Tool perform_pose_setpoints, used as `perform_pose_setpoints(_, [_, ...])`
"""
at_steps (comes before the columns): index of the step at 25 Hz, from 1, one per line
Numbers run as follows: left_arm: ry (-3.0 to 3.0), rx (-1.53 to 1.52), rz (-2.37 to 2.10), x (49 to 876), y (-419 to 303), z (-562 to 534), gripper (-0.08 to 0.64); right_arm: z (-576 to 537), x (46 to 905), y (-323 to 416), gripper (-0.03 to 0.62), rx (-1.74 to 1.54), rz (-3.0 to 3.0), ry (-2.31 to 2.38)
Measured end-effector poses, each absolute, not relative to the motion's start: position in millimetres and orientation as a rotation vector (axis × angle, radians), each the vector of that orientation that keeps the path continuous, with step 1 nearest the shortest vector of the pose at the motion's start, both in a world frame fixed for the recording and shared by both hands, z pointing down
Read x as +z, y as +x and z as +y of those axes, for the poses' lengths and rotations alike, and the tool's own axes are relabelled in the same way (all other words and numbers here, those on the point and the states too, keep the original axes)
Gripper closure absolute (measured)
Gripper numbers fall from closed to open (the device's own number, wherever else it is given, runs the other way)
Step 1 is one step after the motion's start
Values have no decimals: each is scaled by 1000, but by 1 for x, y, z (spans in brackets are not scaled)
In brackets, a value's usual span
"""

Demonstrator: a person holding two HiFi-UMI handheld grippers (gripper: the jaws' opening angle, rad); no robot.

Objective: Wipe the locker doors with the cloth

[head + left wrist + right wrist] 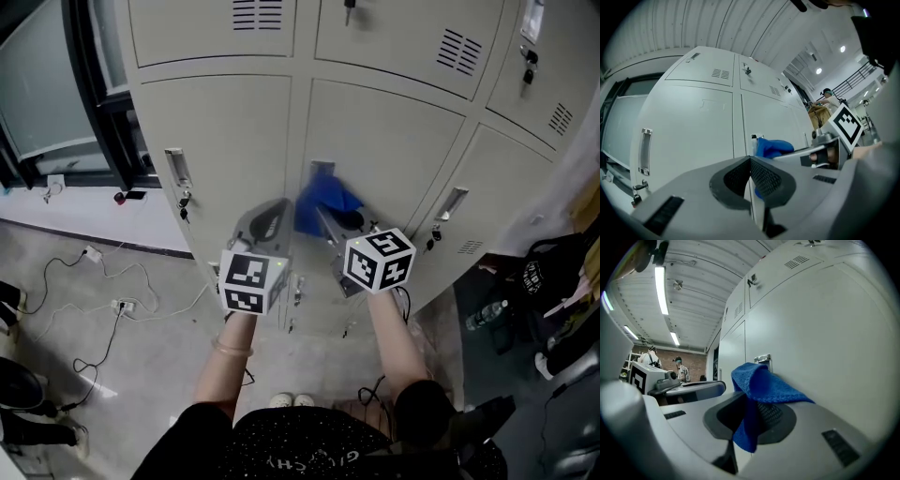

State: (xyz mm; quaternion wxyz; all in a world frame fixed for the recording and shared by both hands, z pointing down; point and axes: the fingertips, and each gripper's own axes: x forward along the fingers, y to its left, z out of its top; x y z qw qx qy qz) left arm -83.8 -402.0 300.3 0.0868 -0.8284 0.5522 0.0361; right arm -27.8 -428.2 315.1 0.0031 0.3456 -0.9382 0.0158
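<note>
Grey locker doors (375,141) fill the head view. My right gripper (330,218) is shut on a blue cloth (323,199), which it holds against the middle door just under a small metal handle (322,168). In the right gripper view the cloth (761,389) bunches out of the jaws and drapes over the gripper (752,420), touching the door (825,333). My left gripper (266,219) hovers beside it on the left, near the seam between two doors, shut with nothing in it (751,177). From there the cloth (773,146) shows beyond.
The left door has a handle and keyed lock (176,169); another handle (452,202) sits on the right door. Cables and a power strip (120,306) lie on the floor at left. A black bag (539,277) and a bottle (486,316) are at right. People stand far off (678,367).
</note>
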Motion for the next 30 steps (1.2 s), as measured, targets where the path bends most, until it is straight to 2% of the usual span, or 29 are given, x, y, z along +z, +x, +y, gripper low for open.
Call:
perform_pose_setpoints(5, [-2463, 100, 1670, 305, -93, -400, 554, -439, 330, -42, 532, 47, -2893, 1100])
perform_pose_setpoints(14, [-2488, 90, 1648, 308, -85, -403, 554, -449, 334, -20, 532, 70, -2859, 1181])
perform_pose_setpoints(30, [-2591, 86, 1500, 313, -31, -403, 554, -455, 338, 83, 532, 104, -2715, 1488])
